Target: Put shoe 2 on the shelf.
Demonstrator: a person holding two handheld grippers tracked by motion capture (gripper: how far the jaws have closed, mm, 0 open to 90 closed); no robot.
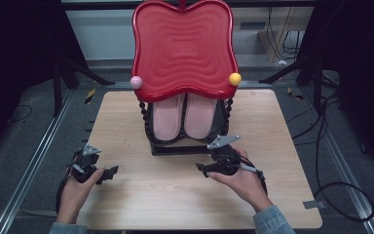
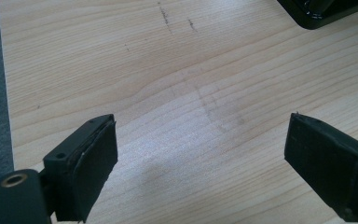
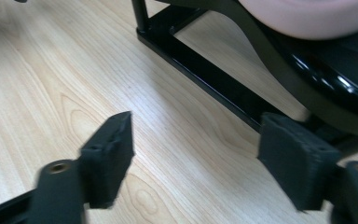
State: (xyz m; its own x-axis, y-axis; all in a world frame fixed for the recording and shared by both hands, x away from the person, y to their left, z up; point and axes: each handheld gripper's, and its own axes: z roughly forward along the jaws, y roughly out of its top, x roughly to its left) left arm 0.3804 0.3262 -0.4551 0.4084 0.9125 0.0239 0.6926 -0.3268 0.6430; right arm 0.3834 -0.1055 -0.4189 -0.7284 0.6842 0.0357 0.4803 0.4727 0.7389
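From above, you are holding your left gripper (image 1: 111,171) near the left edge of the pale wooden table (image 1: 175,195) and your right gripper (image 1: 200,168) just before the black-framed rack (image 1: 185,146), whose two pink padded insoles (image 1: 182,116) are running near to far under a glossy red scalloped tray (image 1: 182,46).

Along your left gripper (image 2: 200,154), the jaws are standing wide apart over bare wood.

Along your right gripper (image 3: 196,154), the jaws are gaping beside the rack's black base bar (image 3: 205,70).
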